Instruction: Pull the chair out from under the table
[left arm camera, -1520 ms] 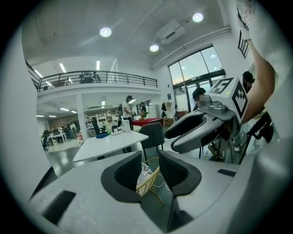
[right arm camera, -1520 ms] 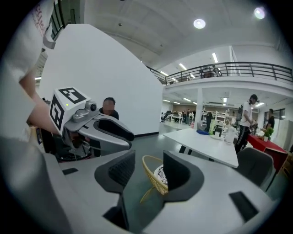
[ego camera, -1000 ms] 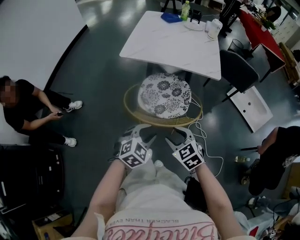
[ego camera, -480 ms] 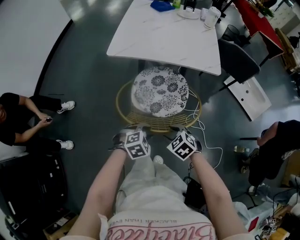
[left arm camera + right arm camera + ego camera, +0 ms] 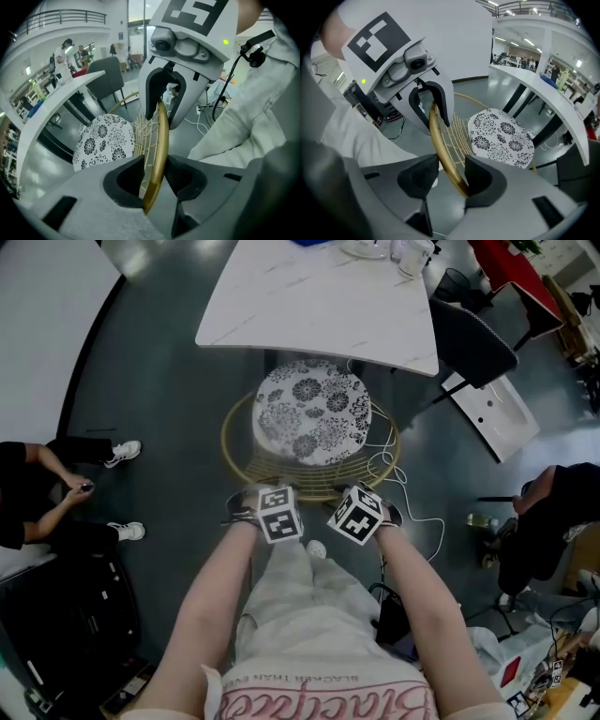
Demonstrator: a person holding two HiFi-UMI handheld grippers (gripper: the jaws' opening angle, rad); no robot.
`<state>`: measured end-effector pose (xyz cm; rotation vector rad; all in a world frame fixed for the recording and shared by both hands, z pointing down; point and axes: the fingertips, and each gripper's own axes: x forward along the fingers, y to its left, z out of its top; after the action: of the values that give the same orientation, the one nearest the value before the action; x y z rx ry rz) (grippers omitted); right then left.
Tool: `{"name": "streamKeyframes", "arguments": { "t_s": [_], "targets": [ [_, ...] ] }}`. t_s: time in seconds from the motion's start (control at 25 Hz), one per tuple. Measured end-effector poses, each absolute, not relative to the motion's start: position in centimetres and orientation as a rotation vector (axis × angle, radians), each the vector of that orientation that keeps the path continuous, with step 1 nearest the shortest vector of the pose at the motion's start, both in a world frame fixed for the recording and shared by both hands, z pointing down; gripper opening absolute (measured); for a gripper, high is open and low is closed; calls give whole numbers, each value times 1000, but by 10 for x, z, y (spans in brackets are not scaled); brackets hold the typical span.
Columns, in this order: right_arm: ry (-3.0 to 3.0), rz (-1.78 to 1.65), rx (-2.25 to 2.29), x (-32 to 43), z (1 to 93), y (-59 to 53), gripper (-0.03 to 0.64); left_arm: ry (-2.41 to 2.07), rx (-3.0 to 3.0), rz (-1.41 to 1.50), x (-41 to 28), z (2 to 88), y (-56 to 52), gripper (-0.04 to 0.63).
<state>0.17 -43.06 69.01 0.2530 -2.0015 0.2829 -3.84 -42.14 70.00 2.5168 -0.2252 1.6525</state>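
Note:
The chair has a gold wire frame and a round black-and-white flowered cushion (image 5: 309,423), with its front tucked under the white table (image 5: 319,306). Its gold back rim (image 5: 309,491) curves nearest to me. My left gripper (image 5: 157,180) straddles that rim (image 5: 161,136) with a gap beside the bar, so it stands open. My right gripper (image 5: 447,180) also straddles the rim (image 5: 440,145). Its jaws are closing, the bar lies against one pad, and a gap shows at the other. Each gripper view shows the other gripper further along the rim.
A dark chair (image 5: 469,338) stands at the table's right corner, with a white panel (image 5: 487,413) on the floor beside it. A white cable (image 5: 412,512) trails right of the gold chair. One person (image 5: 37,502) sits on the floor at left, another (image 5: 553,512) at right.
Both grippers have dropped from in front of my legs down onto the chair's back rim. The head view has tipped forward over the chair.

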Motion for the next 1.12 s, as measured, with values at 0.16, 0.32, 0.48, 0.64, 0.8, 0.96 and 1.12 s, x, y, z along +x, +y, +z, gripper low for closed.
{"name": "streamKeyframes", "arguments": {
  "t_s": [0.16, 0.32, 0.48, 0.64, 0.8, 0.96, 1.12],
  "targets": [
    [-1956, 336, 178, 6, 693, -427, 144, -119, 2472, 1677, -35, 702, -416, 106],
    [-1946, 319, 180, 8, 691, -425, 129, -82, 2458, 1720, -33, 702, -412, 77],
    [-1955, 320, 216, 7, 689, -422, 126, -107, 2445, 1731, -34, 700, -409, 75],
    [-1960, 319, 205, 8, 688, -411, 124, -99, 2430, 1731, -32, 699, -398, 75],
    [-1974, 307, 199, 10, 685, -395, 123, -108, 2419, 1733, -29, 699, -380, 75],
    [-1981, 299, 194, 16, 686, -371, 123, -125, 2414, 1742, -25, 699, -358, 75],
    [-1990, 303, 185, 19, 685, -349, 123, -143, 2409, 1756, -22, 698, -337, 75]
  ]
}}
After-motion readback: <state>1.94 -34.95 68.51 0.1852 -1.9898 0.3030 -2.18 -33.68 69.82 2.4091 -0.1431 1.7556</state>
